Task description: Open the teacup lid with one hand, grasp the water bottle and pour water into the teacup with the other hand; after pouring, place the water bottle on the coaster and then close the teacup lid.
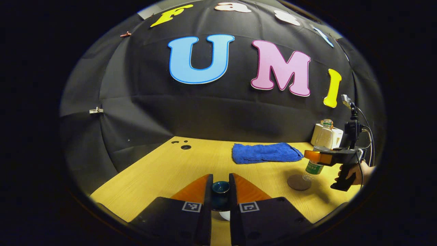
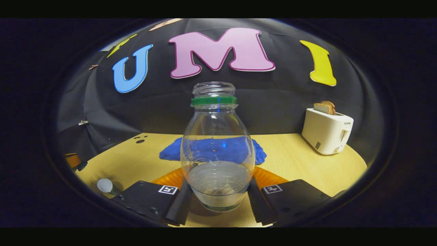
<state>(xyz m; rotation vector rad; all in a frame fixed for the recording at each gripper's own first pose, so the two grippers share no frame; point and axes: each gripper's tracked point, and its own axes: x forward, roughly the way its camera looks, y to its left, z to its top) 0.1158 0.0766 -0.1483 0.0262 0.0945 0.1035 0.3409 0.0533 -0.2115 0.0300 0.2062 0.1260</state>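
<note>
From my left tool (image 1: 220,191), I see the dark lid (image 1: 220,189) clamped between the two fingers, which press on it from both sides. Just below it, in the gap between the fingers, a bit of white shows — I take it for the cup (image 1: 224,215), though most of it is hidden. Beyond the fingertips the tabletop (image 1: 164,171) runs bare toward its far edge, where a few small dark holes (image 1: 184,145) sit near the far left corner. A blue cloth (image 1: 265,152) lies near the far edge, right of centre.

Off toward the right edge, the right tool (image 1: 315,156) is gripping the bottle (image 1: 321,150) around its body, with a hand (image 1: 356,172) on the black grip. The bottle stands upright, its base at or just over the round brown coaster (image 1: 299,182); I cannot tell whether it touches.

From my right tool (image 2: 218,191), both fingers press the lower sides of the clear bottle (image 2: 217,150). It is upright, cap off, with a green ring under the open neck and water low in the bottom. Under its base I can see a dark round patch. At the near left edge a small white round thing (image 2: 104,185) shows, too small for me to name. Behind the bottle lies the cloth (image 2: 170,150). A white toaster (image 2: 327,131) with bread in its slots stands at the far right corner.
</note>
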